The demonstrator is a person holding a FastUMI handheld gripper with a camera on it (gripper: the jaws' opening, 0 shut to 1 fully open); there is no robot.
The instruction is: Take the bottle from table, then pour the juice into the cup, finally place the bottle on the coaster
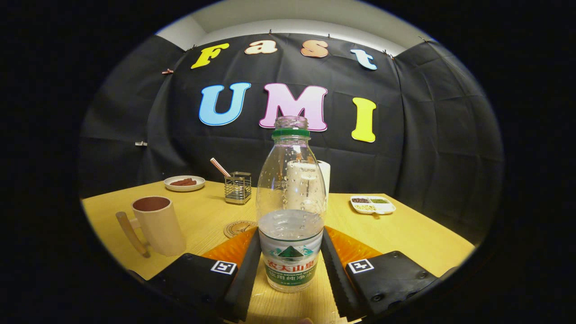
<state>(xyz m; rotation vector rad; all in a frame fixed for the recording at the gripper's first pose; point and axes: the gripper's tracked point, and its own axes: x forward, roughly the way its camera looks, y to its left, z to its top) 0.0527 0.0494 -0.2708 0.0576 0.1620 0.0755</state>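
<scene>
Bottle (291, 211) upright on worktop (405, 234), uncapped, about a third full, standing between fingers of tool (291, 265). Tool partly open, fingers just beside label on both sides; firm contact can't be confirmed. Coaster (238, 228) just behind-left, cup (157, 225) further left. Risk: off-centre squeeze tips open bottle, spills; thin plastic may buckle or slip under grip.
</scene>
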